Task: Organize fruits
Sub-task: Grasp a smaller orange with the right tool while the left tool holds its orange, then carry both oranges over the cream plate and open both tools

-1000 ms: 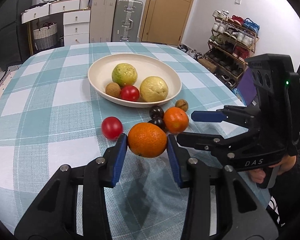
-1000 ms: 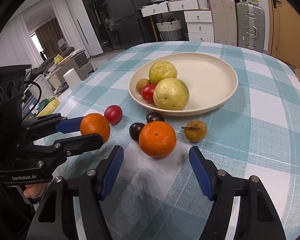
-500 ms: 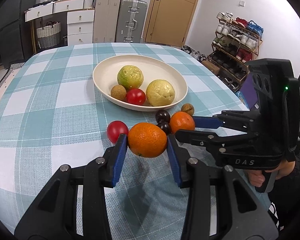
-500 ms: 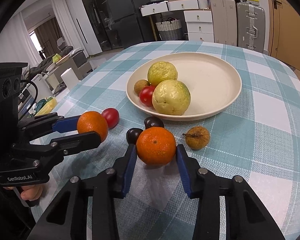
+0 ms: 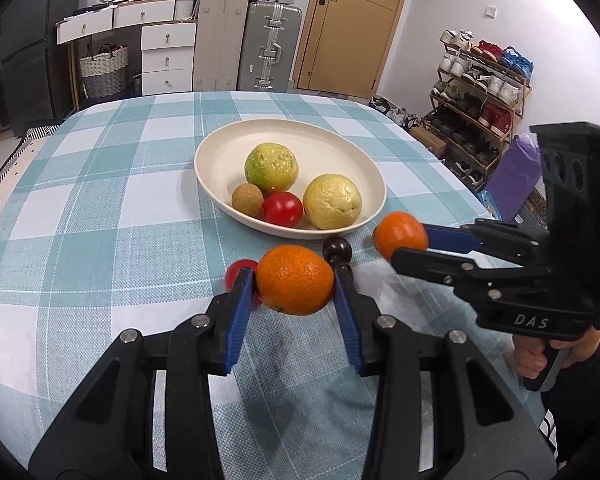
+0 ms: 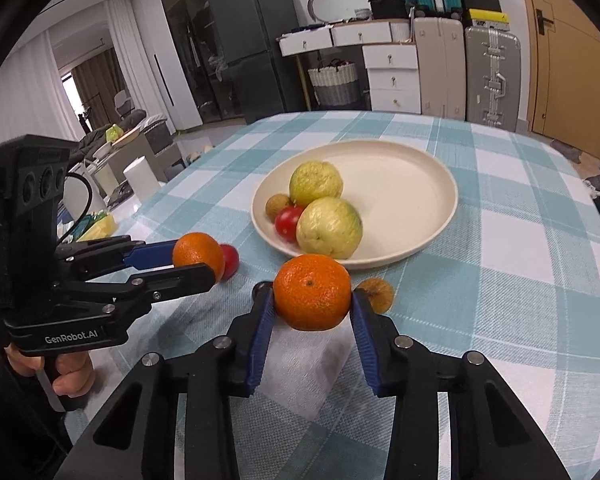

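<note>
Both grippers are loaded. The left gripper (image 5: 295,280) is clamped on an orange (image 5: 295,285), blue pads pressed against both its sides, the fruit held above the checked table (image 5: 100,216). The right gripper (image 6: 312,300) is closed the same way on a second orange (image 6: 312,292), also lifted off the cloth, just short of the plate (image 6: 432,200).

On the plate, grouped toward its near side: two yellow-green guavas (image 5: 271,168) and (image 5: 332,207), a red tomato (image 5: 283,208) between them, and a small brown fruit (image 5: 247,200) touching the tomato. The far half of the plate is bare.

On the table near the plate's rim: another tomato (image 6: 230,261) half hidden behind the left gripper's fingers, a dark plum (image 5: 337,249) just beside the rim, and a brown, dried-looking fruit (image 6: 376,294) beside the right gripper's finger. A white tissue (image 6: 300,368) lies under the right gripper.
</note>
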Tool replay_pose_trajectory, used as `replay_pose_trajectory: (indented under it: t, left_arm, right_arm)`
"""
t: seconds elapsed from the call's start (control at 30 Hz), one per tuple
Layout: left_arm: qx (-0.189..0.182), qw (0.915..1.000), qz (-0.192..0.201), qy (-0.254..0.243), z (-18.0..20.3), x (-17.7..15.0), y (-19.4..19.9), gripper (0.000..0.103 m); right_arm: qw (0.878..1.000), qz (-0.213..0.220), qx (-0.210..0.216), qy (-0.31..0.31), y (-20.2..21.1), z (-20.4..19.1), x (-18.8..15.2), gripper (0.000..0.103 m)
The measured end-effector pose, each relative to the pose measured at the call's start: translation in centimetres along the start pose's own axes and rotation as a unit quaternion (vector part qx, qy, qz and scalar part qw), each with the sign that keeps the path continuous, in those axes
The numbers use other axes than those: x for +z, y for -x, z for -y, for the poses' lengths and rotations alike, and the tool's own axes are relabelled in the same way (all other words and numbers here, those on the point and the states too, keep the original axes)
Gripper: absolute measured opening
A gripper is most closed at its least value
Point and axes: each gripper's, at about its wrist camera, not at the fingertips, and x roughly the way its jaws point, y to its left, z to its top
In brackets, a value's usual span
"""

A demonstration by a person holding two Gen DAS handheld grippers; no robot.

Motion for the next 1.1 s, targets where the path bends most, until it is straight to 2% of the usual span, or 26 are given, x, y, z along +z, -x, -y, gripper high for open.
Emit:
replay_pose_trajectory:
  t: [0.53,1.1]
  left_arm:
    - [0.026,0.9992,0.027,0.017,-1.5,3.9,-1.6,0.037]
    - [0.055,0.9981,0.02,0.021,-3.3,6.8,-5.6,0.037]
  right_arm:
    - [0.999,0.036,-0.021,-0.024,0.7,2.1,2.4,0.04]
    - [0.997,0.039,-0.034,-0.049,-0.8,4.4,3.5,0.04]
